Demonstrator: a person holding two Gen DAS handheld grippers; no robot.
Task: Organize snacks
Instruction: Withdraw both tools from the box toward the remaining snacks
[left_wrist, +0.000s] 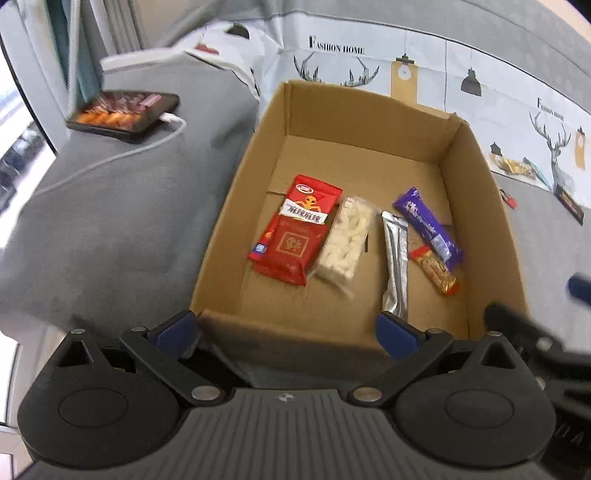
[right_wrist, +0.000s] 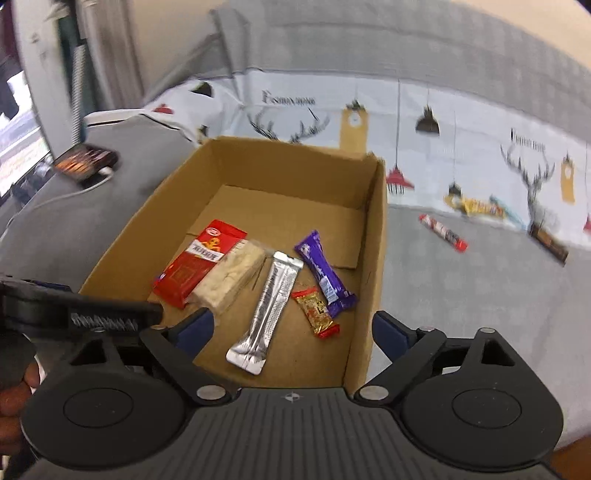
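Note:
An open cardboard box (left_wrist: 236, 177) (right_wrist: 376, 236) sits on a grey sofa. Inside lie a red snack packet (left_wrist: 291, 236) (right_wrist: 195, 266), a clear pack of white pieces (left_wrist: 343, 240) (right_wrist: 229, 280), a silver stick (left_wrist: 395, 266) (right_wrist: 266, 310), a purple bar (left_wrist: 428, 225) (right_wrist: 325, 273) and a small gold-red candy (left_wrist: 436, 273) (right_wrist: 316, 312). My left gripper (left_wrist: 288, 332) is open and empty over the box's near wall. My right gripper (right_wrist: 291, 332) is open and empty above the box's near right corner. More snacks lie right of the box: a red stick (right_wrist: 443, 232), a yellow packet (right_wrist: 476, 206) and a dark bar (right_wrist: 550, 242).
A printed white cloth (left_wrist: 424, 62) (right_wrist: 461, 122) covers the sofa back behind the box. A phone (left_wrist: 125, 110) (right_wrist: 85, 162) with a white cable (left_wrist: 122, 155) lies on the sofa at the left. The other gripper shows at each view's edge, at the right in the left wrist view (left_wrist: 524, 325) and at the left in the right wrist view (right_wrist: 74, 306).

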